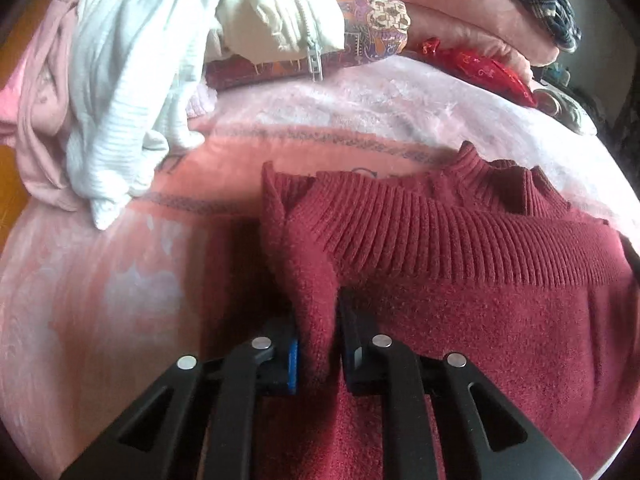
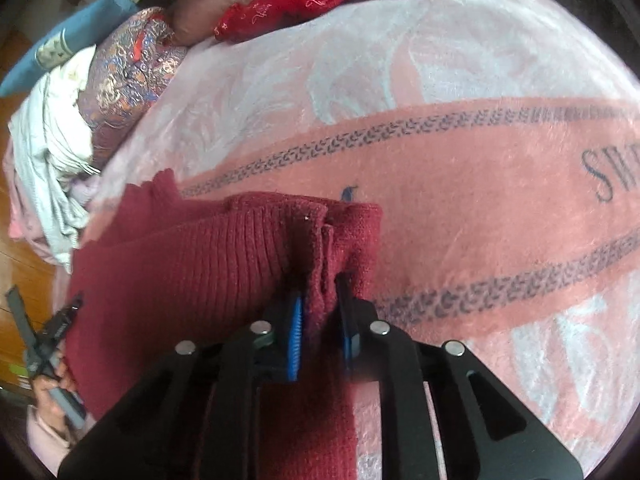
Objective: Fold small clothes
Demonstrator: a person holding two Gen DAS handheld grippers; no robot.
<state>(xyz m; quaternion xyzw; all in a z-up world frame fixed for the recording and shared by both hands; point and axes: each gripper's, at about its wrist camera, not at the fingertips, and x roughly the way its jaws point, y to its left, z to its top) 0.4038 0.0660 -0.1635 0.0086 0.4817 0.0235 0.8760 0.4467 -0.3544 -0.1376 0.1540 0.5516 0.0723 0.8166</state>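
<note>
Item: dark red knitted sweater (image 1: 460,288), fuzzy body, ribbed yoke and short ribbed turtleneck collar. It lies on the bed directly under and ahead of both grippers, with raised folds at its two outer edges.

Left hand-held gripper (image 1: 316,320): black plastic linkage arms with silver rivets and blue ridged pads. Jaws nearly closed, pinching an upright fold of the sweater's fuzzy fabric between the pads. The ribbed yoke spreads to its right; the collar stands ahead and to the right.

Right hand-held gripper (image 2: 320,300): same build. Jaws nearly closed, clamped on a bunched vertical fold of the sweater at its ribbed edge. The rest of the garment stretches away to its left, as far as the left gripper at the picture's edge, gripped by a person's hand (image 2: 48,400) in a pale pink sleeve.

Support: plush pink and white blanket (image 2: 460,168) covering the bed, with dark patterned bands and printed lettering.

Beyond the grippers: white ribbed knit garment (image 1: 120,100), heaped ahead-left; cream zipped jacket (image 1: 280,20); ornate purple-orange patterned cushion (image 1: 372,20); shiny red pouch with gold print (image 2: 288,4); folded pink bedding (image 1: 480,16).
</note>
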